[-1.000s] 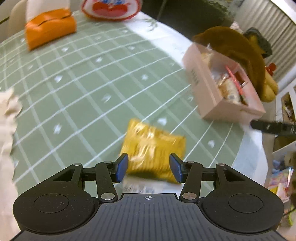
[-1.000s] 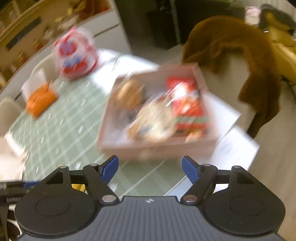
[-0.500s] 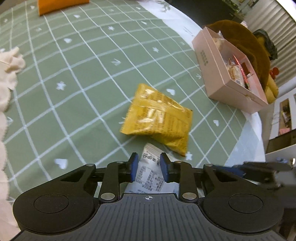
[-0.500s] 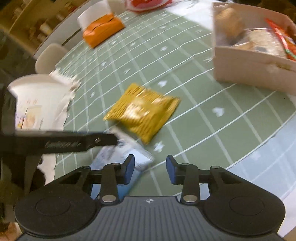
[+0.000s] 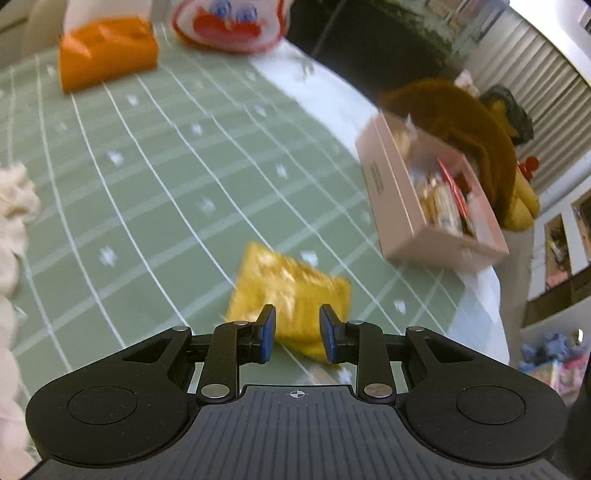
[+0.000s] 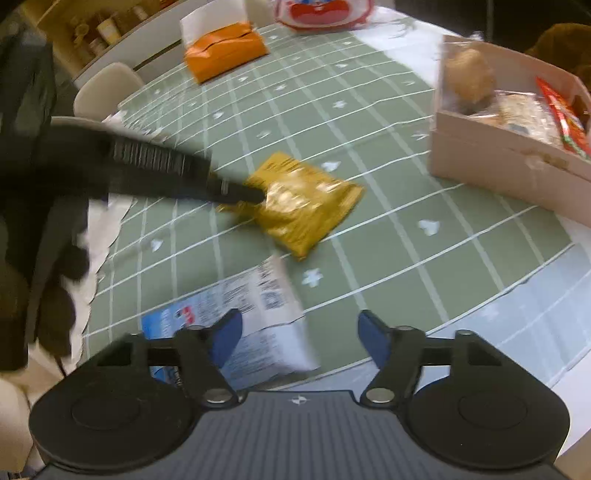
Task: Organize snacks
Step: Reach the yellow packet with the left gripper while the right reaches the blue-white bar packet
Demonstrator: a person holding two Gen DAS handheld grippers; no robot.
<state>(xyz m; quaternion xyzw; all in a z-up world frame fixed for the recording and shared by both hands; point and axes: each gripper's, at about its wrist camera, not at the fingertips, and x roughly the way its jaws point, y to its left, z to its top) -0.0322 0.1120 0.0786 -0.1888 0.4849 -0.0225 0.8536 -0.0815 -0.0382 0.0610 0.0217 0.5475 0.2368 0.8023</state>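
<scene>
A yellow snack packet (image 5: pixel 291 295) lies on the green checked tablecloth; it also shows in the right wrist view (image 6: pixel 303 206). My left gripper (image 5: pixel 297 338) is open and empty, its fingertips at the packet's near edge; its arm (image 6: pixel 159 170) reaches to the packet in the right wrist view. A white-and-blue snack packet (image 6: pixel 255 325) lies just ahead of my right gripper (image 6: pixel 299 339), which is open and empty above it. A pink box (image 5: pixel 406 206) with several snacks stands to the right and also shows in the right wrist view (image 6: pixel 509 158).
An orange tissue box (image 5: pixel 107 51) and a red-and-white bag (image 5: pixel 229 22) stand at the far side. A brown garment (image 5: pixel 472 122) hangs behind the pink box. Cream cloth (image 5: pixel 11 206) lies at the left edge. The table edge (image 6: pixel 546 325) runs close on the right.
My left gripper has opened wider and now sits at the yellow packet instead of the white-and-blue one. My right gripper has opened wide and moved over the white-and-blue packet.
</scene>
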